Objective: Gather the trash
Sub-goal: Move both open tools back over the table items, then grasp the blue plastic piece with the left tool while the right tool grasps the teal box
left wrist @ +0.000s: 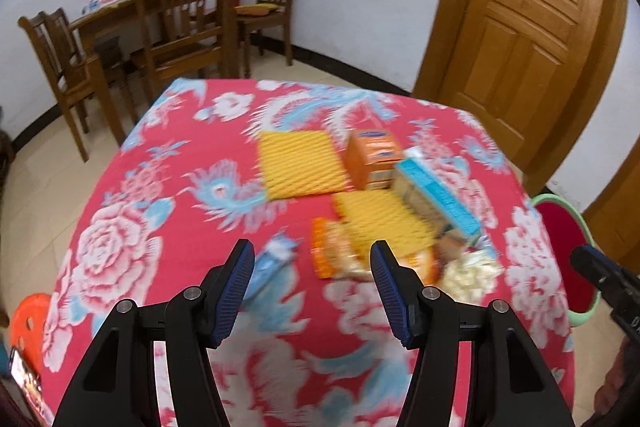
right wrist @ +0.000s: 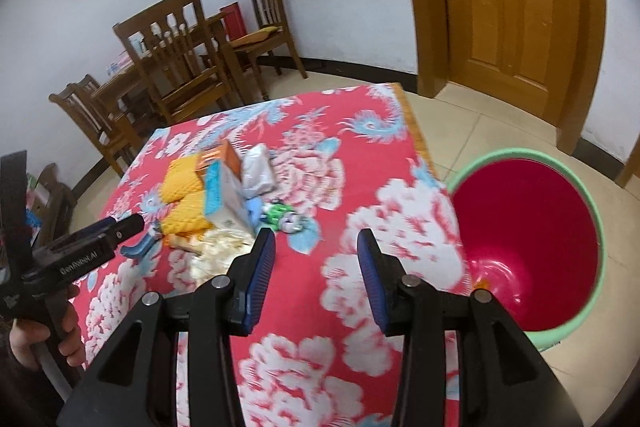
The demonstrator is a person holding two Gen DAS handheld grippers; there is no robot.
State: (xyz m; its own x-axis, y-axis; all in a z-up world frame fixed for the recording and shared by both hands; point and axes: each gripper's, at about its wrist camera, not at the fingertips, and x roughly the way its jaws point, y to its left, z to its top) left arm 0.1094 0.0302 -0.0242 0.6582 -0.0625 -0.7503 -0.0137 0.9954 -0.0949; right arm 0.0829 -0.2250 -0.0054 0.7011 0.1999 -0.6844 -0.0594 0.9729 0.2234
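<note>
trash still heaped on the table, both grippers empty

left gripper [left wrist: 312, 255] and right gripper [right wrist: 316, 243] hover with jaws apart, holding nothing. the trash pile [right wrist: 224, 195] of cartons, wrappers and yellow mats lies mid-table [right wrist: 360, 211]; the red bin [right wrist: 532, 227] stands beside the table's right edge, looking nearly empty. wooden chairs [right wrist: 176, 63] stand beyond, nothing blocking.

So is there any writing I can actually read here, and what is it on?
"GenRobot.AI", roughly: on the left gripper body, slightly blurred.
Orange box: print blurred, unreadable.
Blue carton: print blurred, unreadable.
Snack packets: unreadable.
</note>
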